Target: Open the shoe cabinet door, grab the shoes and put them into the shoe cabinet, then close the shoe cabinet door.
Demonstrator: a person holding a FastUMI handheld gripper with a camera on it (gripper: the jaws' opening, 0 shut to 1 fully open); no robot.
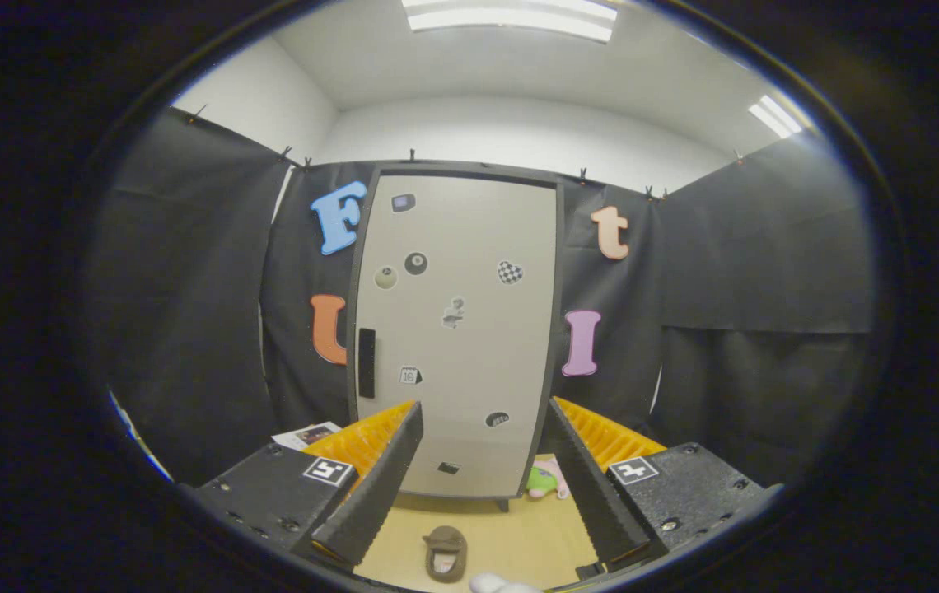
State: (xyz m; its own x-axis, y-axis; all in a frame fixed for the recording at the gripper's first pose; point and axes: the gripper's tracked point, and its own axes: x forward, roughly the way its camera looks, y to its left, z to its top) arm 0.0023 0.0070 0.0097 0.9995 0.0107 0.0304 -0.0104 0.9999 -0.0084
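I am holding the gripper (pixel 486 486) with its fingers spread wide and nothing between them, aiming it straight at the cabinet (pixel 457 329). Below the fingers, on the floor (pixel 519 539) in front of the cabinet, a dark shoe (pixel 446 553) is lying with its opening facing up — well short of the cabinet's foot. Just nearer to me than that shoe something pale (pixel 502 584) is peeking in; I cannot tell what it is.

Farther out, the cabinet is standing against the booth wall with its door (pixel 469 362) flat and closed. A dark handle (pixel 366 362) is sitting on the door's left edge about halfway up, and small stickers are scattered over the panel. At the cabinet's right foot a pink and green soft toy (pixel 546 481) is lying on the floor, partly hidden behind my right finger. To the left of the cabinet's base some printed paper (pixel 306 434) is showing.

As I judge it, the task is only starting — the door is not yet open, the shoe is not yet picked up, and everything is still left: pulling the handle, carrying the shoe in, shutting the door.
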